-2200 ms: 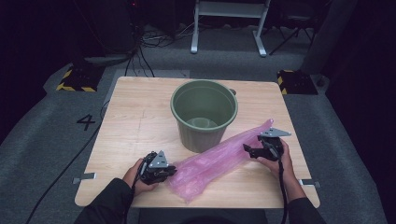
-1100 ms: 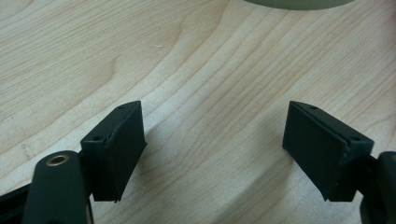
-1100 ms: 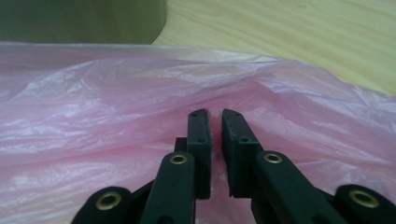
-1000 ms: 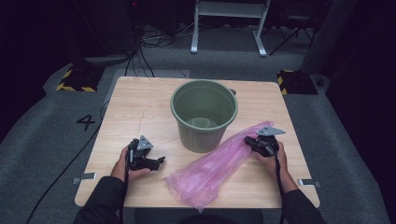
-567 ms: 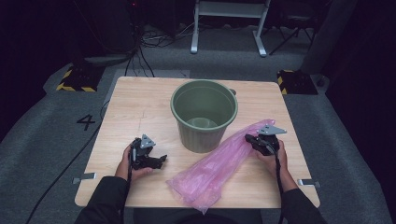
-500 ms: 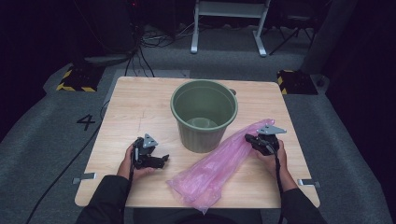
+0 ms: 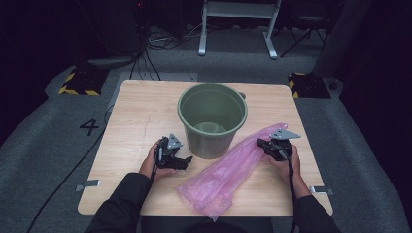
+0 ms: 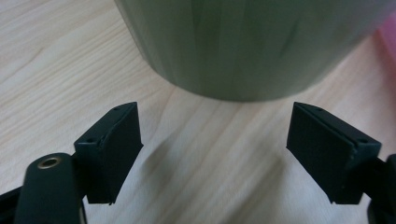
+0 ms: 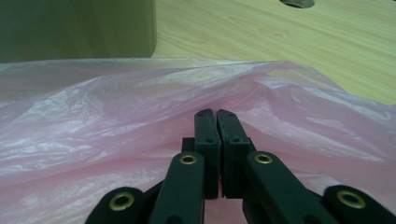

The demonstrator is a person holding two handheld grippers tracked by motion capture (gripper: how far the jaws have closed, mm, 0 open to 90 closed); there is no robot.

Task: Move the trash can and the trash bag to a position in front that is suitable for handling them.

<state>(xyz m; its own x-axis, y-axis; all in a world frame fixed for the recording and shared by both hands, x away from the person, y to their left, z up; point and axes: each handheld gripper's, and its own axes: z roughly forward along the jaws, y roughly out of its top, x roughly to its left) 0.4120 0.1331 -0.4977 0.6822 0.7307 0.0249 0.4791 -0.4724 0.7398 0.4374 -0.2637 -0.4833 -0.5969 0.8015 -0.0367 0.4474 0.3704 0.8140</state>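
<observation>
A green bucket (image 7: pixel 209 143) stands upright near the middle of the wooden table (image 7: pixel 145 107). To its right a pink plastic bag (image 7: pixel 228 174) lies slanting from the front edge up toward the bucket's right side. My right gripper (image 7: pixel 261 144) is shut on the bag's upper end; in the right gripper view the jaws (image 9: pixel 216 114) pinch a fold of the pink bag (image 9: pixel 93 121), with the bucket (image 9: pixel 70 28) behind. My left gripper (image 7: pixel 187 161) is open at the bucket's lower left. In the left gripper view its jaws (image 8: pixel 215 135) stand wide with nothing between them, pointing at the bucket's base (image 8: pixel 243 46).
The table sits on grey carpet with a painted number 4 (image 7: pixel 90 127) at the left. Cables (image 7: pixel 145 53) and a white metal stand (image 7: pixel 238 24) are behind the table. A small hole (image 9: pixel 296 3) lies in the tabletop beyond the bag.
The left gripper let go of the bag's lower end, drew back, then moved right toward the bucket's base. The right gripper kept its hold on the bag's upper end.
</observation>
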